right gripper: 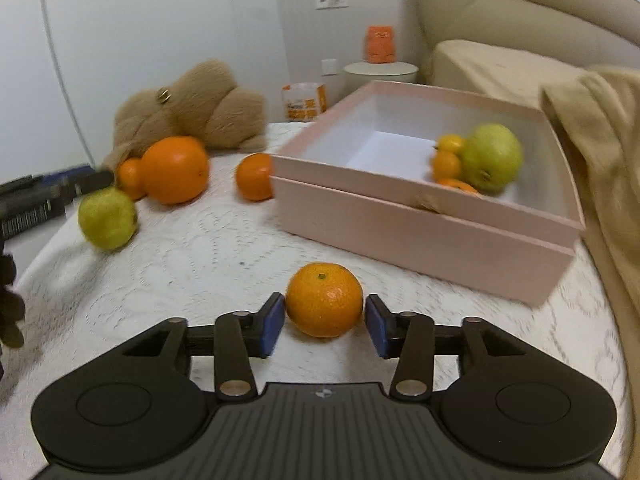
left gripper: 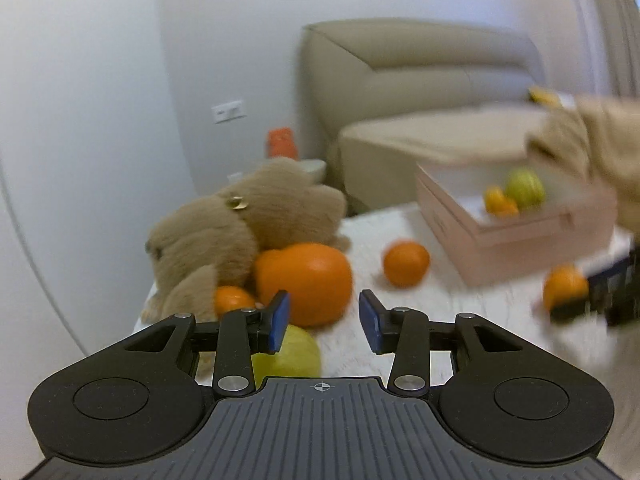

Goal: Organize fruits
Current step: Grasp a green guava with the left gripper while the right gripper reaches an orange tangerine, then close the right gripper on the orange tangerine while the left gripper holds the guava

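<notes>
Some fruit is already put in the pink box (right gripper: 420,240). A small orange (right gripper: 324,300) is sat between the open right gripper (right gripper: 325,326), not squeezed yet. The left gripper (left gripper: 324,322) is held open and empty above a green fruit (left gripper: 296,354). Four more fruits are left on the table.

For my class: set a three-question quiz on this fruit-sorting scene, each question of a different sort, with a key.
1. True or false: the right gripper has a tangerine between its open fingers.
2. Which green fruit lies in the pink box? A banana, B apple, C grape.
3. Fill in: the big orange sits in front of the plush ____.

Key: 1 true; 2 B, the apple; 3 toy.
</notes>
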`<state>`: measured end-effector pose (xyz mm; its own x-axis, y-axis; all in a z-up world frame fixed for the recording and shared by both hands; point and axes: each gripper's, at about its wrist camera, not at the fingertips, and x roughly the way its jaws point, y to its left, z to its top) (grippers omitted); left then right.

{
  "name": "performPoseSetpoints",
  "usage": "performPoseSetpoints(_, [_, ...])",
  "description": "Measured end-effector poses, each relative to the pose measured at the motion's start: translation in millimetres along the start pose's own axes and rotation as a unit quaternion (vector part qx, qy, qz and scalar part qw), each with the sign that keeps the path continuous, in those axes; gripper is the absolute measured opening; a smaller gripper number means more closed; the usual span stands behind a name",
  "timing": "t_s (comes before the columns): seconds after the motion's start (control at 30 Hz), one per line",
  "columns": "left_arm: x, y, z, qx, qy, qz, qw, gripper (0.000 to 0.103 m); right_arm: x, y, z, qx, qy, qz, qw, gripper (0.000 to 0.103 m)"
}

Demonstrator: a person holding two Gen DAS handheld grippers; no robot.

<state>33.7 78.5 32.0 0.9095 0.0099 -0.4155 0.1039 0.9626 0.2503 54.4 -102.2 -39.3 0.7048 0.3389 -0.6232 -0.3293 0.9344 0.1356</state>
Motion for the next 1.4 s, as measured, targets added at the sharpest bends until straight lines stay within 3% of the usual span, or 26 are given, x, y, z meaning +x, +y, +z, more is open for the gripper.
performPoseSetpoints(0.1, [7.3,-11.8,-5.8,0.041,0.014,0.042,0.9982,0.044,2.2,-5.4,-7.1,0.004,-0.014,-0.009,1.0,0.065])
performPoseSetpoints(0.33, [7.7,3.8,-16.5,0.06,0.023,0.098,0.9931,0.045,6.6,-5.7,-13.0,-0.002,-0.023,-0.004,1.0,0.072])
performPoseSetpoints(0.4, [3.0,15.4,-18.9,0.047,0.016,0.086,0.995,0.047,6.0,-5.6,-13.5,-0.003,-0.023,-0.004,1.0,0.073])
performPoseSetpoints(0.53, [-4.0,31.0,-23.5,0.016,0.015,0.065,0.9977,0.062,5.2,-2.0,-14.2,-0.013,-0.021,-0.008,1.0,0.076])
performPoseSetpoints(0.7, [-12.6,41.5,-25.5,-0.027,0.012,0.068,0.9972,0.062,6.4,0.2,-14.6,-0.019,-0.02,-0.011,1.0,0.077])
performPoseSetpoints(0.8, [-9.6,49.8,-26.5,-0.077,0.033,0.021,0.9963,0.062,6.9,1.4,-14.6,-0.022,-0.019,-0.013,1.0,0.078])
performPoseSetpoints(0.9, [-9.0,51.0,-25.5,-0.089,0.035,0.024,0.9951,0.062,7.3,3.2,-15.1,-0.027,-0.018,-0.016,0.999,0.078])
performPoseSetpoints(1.07, [-7.4,61.6,-18.2,-0.14,0.043,-0.005,0.9892,0.064,7.6,4.9,-15.2,-0.03,-0.017,-0.019,0.999,0.079])
performPoseSetpoints(1.27, [15.1,53.1,-17.8,-0.069,0.083,0.044,0.9932,0.068,8.2,6.5,-15.1,-0.034,-0.015,-0.02,0.999,0.08])
performPoseSetpoints(1.4, [33.5,74.9,-27.0,-0.127,0.11,0.038,0.985,0.068,8.7,6.7,-15.1,-0.034,-0.015,-0.02,0.999,0.082])
